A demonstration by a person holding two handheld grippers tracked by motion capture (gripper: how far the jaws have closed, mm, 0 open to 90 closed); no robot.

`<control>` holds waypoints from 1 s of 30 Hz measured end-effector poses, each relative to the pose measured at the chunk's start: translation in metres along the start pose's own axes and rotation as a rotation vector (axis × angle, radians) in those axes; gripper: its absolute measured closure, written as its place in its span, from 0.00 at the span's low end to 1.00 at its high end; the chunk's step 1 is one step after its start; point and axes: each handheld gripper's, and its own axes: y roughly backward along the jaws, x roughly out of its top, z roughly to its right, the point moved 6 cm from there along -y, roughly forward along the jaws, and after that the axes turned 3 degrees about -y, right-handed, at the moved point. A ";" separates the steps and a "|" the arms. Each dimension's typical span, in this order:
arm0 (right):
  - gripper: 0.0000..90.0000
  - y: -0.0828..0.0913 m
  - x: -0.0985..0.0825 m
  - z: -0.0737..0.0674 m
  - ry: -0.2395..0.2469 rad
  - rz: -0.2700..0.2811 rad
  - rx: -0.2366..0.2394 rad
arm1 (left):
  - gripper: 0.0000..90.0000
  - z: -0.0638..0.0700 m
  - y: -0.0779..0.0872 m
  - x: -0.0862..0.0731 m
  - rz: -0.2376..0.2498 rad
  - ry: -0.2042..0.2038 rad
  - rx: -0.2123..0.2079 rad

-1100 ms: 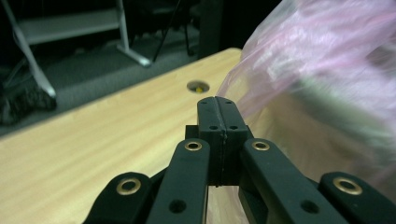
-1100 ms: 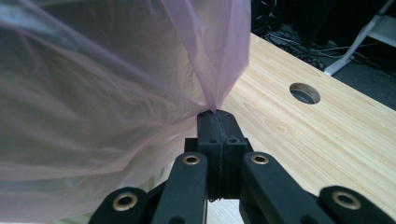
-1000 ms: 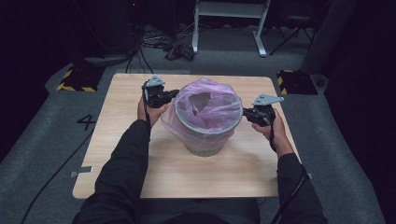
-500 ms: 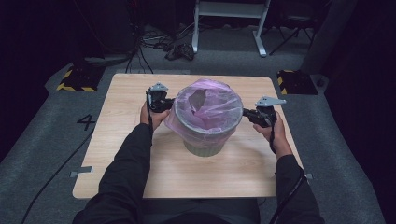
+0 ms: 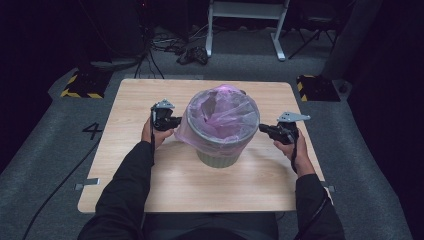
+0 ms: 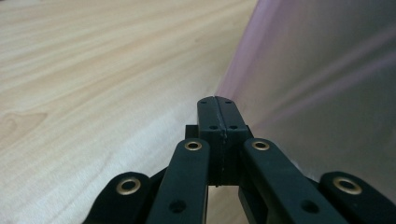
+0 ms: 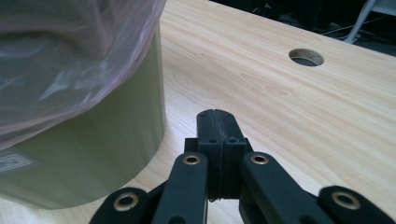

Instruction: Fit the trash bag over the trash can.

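- Bin liner (image 5: 223, 114), pink and translucent: we find it draped over the rim of the bin, its skirt hanging down the outside on both sides. Against the high view of a second ago it sits lower on the wall and less ballooned; we judge the fitting close to done, with the skirt left to smooth.
- Bin (image 5: 219, 150), olive-green, round: upright near the middle of the counter (image 5: 165, 185), where it was a second ago.
- Left hand-held gripper (image 5: 172, 121): jaws pressed fully together. In its own view the tips (image 6: 217, 109) lie right at the edge of the hanging film; whether film is pinched we cannot tell. It has dropped beside the bin since the earlier pictures.
- Right hand-held gripper (image 5: 263, 129): jaws likewise shut on nothing (image 7: 215, 122), just beside the bin wall below the liner's hem. It too has come down.
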 end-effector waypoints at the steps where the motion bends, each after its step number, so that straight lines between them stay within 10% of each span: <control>1: 1.00 0.001 -0.001 0.000 -0.002 0.003 0.004 | 1.00 0.000 -0.001 -0.003 -0.013 -0.010 0.005; 7: 1.00 0.007 -0.011 0.000 -0.008 -0.007 0.013 | 1.00 0.003 0.001 -0.016 -0.049 -0.038 -0.001; 10: 1.00 0.009 -0.013 0.000 -0.006 -0.015 0.019 | 1.00 0.000 0.006 -0.020 -0.041 -0.043 0.060; 16: 0.91 0.011 -0.009 -0.002 0.006 -0.013 0.004 | 0.45 -0.011 0.037 -0.008 0.117 0.055 0.147; 22: 0.75 0.030 0.014 -0.005 0.016 0.037 -0.003 | 0.29 0.007 0.078 -0.001 0.175 -0.041 0.155; 30: 0.49 0.048 0.041 -0.014 0.039 0.049 0.003 | 0.19 0.046 0.101 -0.033 0.088 -0.147 0.096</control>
